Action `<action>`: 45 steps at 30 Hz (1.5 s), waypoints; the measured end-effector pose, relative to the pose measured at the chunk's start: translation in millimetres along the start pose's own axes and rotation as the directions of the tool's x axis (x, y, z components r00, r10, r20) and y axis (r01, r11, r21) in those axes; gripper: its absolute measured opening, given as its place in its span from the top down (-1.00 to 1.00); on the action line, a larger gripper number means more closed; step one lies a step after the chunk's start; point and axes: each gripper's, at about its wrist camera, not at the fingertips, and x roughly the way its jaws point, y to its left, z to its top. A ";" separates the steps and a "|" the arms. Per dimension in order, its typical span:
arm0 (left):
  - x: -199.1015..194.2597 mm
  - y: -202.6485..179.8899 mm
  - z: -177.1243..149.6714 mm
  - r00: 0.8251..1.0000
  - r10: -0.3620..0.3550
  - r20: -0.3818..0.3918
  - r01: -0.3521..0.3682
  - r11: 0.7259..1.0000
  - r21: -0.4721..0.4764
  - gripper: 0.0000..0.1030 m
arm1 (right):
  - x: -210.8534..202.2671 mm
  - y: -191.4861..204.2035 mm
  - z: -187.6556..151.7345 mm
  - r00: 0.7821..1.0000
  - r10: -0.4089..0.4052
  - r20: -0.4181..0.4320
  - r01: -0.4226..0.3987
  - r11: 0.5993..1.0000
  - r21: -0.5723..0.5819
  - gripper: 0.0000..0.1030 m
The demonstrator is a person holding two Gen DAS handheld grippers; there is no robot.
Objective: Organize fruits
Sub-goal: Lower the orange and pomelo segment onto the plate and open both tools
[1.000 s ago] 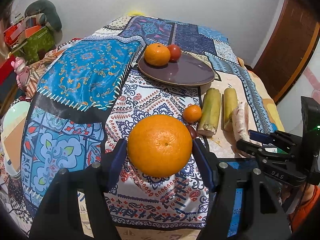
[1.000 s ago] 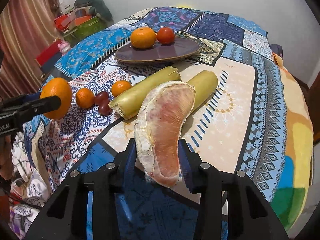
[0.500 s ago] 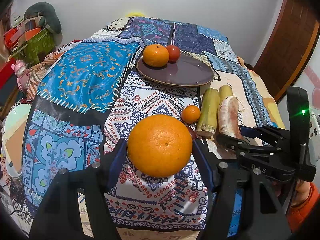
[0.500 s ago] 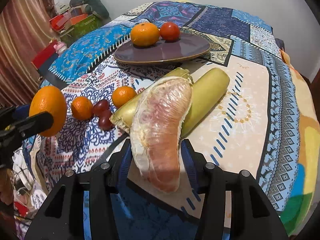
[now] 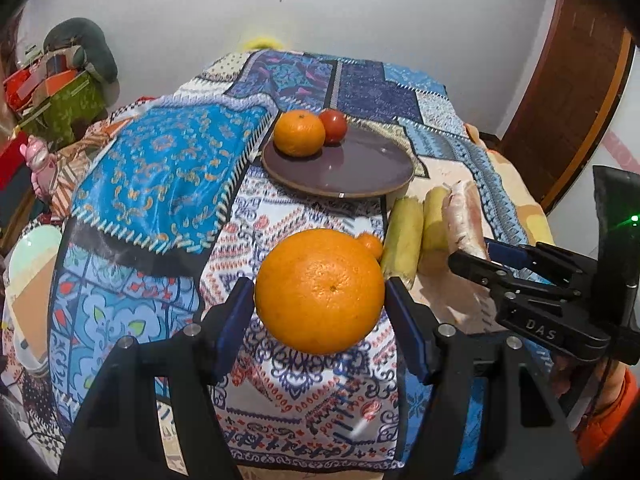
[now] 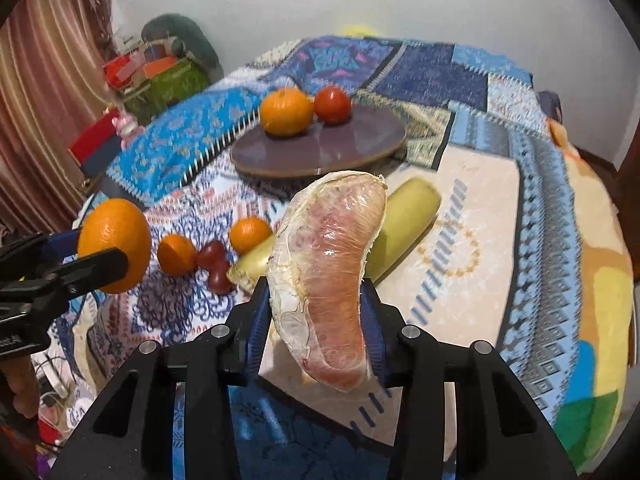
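The left gripper squeezes the big orange; the right gripper squeezes the wrapped pomelo slice, which might slip out.

the large orange hides most of a small mandarin behind it. the pomelo segment covers the middle of one green stalk.

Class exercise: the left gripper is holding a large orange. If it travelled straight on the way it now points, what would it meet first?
Probably the round purple plate, on the side where a mandarin and a red tomato sit. The left gripper, shut on the large orange, appears raised above the patterned tablecloth, though depth is uncertain.
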 end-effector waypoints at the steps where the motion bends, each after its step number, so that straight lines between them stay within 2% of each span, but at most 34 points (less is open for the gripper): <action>1: -0.8 -0.8 3.2 1.000 -0.002 0.006 0.002 1.000 0.001 -0.28 | -2.0 -0.3 2.1 1.000 -0.001 0.008 0.001 1.000 -0.002 0.25; 13: 5.8 -12.2 56.1 0.996 0.004 0.087 -0.008 0.999 0.046 -0.28 | -17.5 -16.0 50.1 0.991 -0.030 0.129 0.032 0.999 -0.014 0.25; 22: 39.8 -8.0 85.1 0.997 0.008 0.073 -0.011 0.999 0.048 -0.28 | 0.3 -23.5 82.2 0.987 -0.037 0.156 0.042 0.999 -0.029 0.25; 33: 92.7 1.6 98.8 1.000 0.020 0.010 -0.021 0.999 0.049 -0.28 | 47.9 -29.6 108.3 0.994 -0.021 0.105 0.025 0.999 -0.041 0.25; 45: 135.3 15.0 104.4 0.999 0.013 -0.047 -0.012 1.000 0.022 -0.28 | 107.8 -38.8 125.4 0.999 -0.033 -0.021 0.032 0.998 -0.052 0.25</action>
